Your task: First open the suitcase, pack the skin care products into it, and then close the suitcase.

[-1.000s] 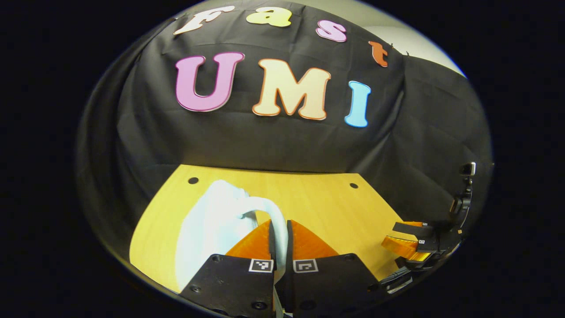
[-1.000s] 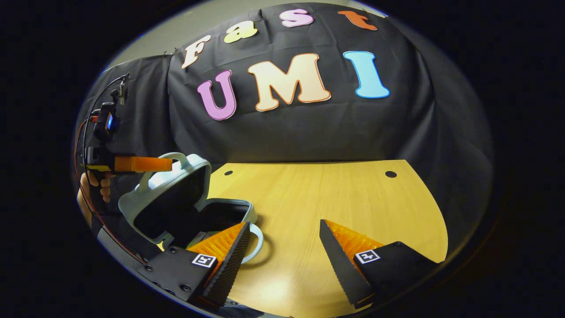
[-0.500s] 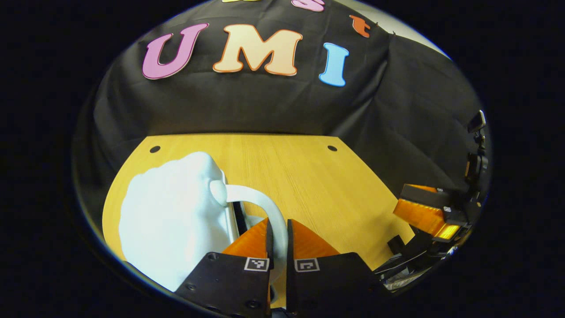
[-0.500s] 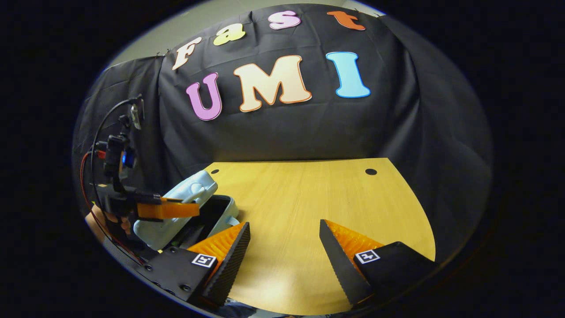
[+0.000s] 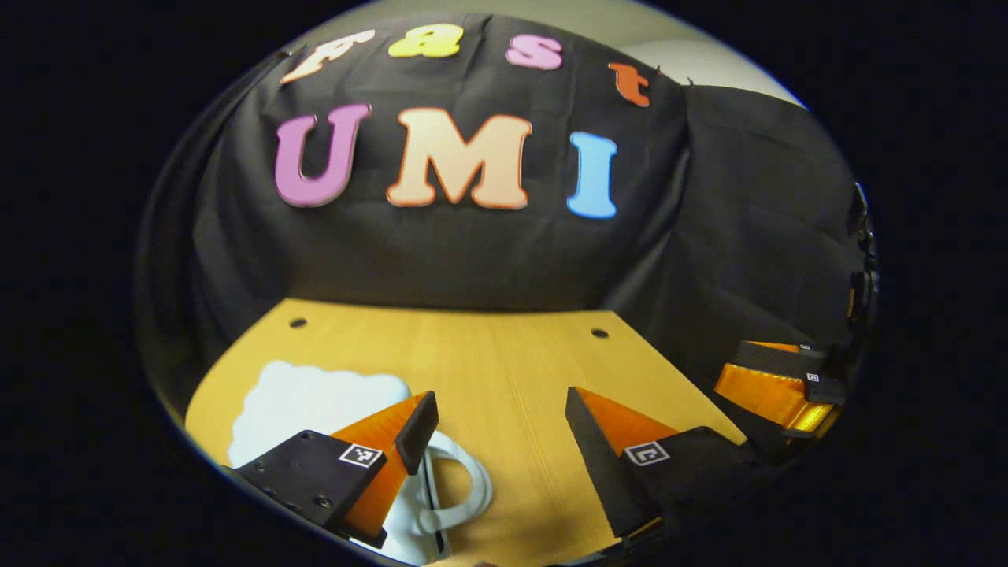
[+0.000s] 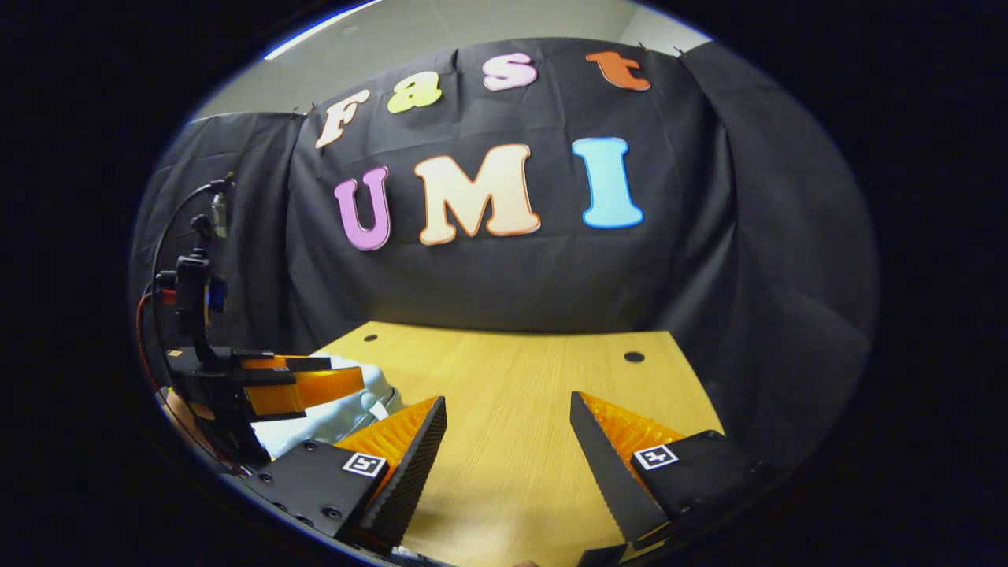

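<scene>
Since half a second ago: the left gripper [image 5: 496, 409] has let go of the handle [image 5: 465, 488], its fingers now wide apart where they were pinched on that loop
Case: the suitcase [image 5: 315, 402] lies flat on the desk [image 5: 504, 362] at the near left, lid down on the base; a second ago the lid stood raised with the dark inside showing
Seam: a thin dark line runs between the shells by the handle in the left gripper view, so I cannot tell if it is fully latched
Meaning: the closing step looks done or nearly so; no skin care products lie out on the desk, so they are presumably inside
Left gripper pose: low over the near edge of the case, tilted slightly down, one finger above the lid and the handle just beneath it; in the right gripper view it hovers level over the case [image 6: 331, 409]
Right gripper [image 6: 508, 449]: fingers spread, holding nothing, low over bare desk beside the case, pointing at the back wall
Risk: if the lid is unlatched it may spring up
</scene>
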Demonstrator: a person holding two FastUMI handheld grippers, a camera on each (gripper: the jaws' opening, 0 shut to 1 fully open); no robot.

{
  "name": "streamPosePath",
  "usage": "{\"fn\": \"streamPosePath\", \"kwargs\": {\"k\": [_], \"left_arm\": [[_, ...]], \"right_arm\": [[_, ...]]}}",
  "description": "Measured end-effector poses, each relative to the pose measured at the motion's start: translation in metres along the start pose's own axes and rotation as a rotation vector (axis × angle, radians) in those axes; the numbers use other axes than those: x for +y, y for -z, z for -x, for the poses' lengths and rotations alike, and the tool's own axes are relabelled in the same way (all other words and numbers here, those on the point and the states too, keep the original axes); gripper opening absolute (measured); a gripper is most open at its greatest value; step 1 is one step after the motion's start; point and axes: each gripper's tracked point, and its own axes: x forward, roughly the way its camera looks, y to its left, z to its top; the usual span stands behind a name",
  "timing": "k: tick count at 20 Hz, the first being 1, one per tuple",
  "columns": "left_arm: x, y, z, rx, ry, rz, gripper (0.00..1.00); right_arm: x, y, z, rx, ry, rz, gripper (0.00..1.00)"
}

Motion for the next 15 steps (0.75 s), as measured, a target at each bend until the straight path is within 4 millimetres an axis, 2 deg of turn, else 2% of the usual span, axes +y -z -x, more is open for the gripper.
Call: {"fn": "streamPosePath", "kwargs": {"k": [3, 4, 6, 9, 10, 12, 14, 15], "left_arm": [[0.033, -0.068, 0.022, -0.205, -0.155, -0.094, 0.95], [0.031, -0.084, 0.034, -0.244, -0.159, -0.118, 0.95], [0.028, -0.103, 0.042, -0.278, -0.129, -0.140, 0.95], [0.025, -0.122, 0.047, -0.319, -0.079, -0.120, 0.95], [0.025, -0.131, 0.043, -0.327, -0.058, -0.112, 0.95], [0.027, -0.135, 0.044, -0.334, -0.036, -0.108, 0.95], [0.033, -0.134, 0.046, -0.337, -0.027, -0.119, 0.95], [0.034, -0.134, 0.049, -0.345, -0.023, -0.127, 0.95]], "right_arm": [[0.006, -0.069, 0.009, -0.207, 0.058, 0.002, 0.98], [0.009, -0.091, 0.013, -0.268, 0.078, 0.000, 0.97], [0.021, -0.119, 0.022, -0.338, 0.099, -0.003, 0.97], [0.042, -0.146, 0.034, -0.408, 0.110, -0.006, 0.94], [0.046, -0.154, 0.040, -0.434, 0.120, 0.006, 0.97], [0.055, -0.160, 0.046, -0.467, 0.140, 0.031, 0.94], [0.065, -0.162, 0.044, -0.467, 0.147, 0.041, 1.00], [0.067, -0.164, 0.046, -0.468, 0.147, 0.039, 0.94]]}}
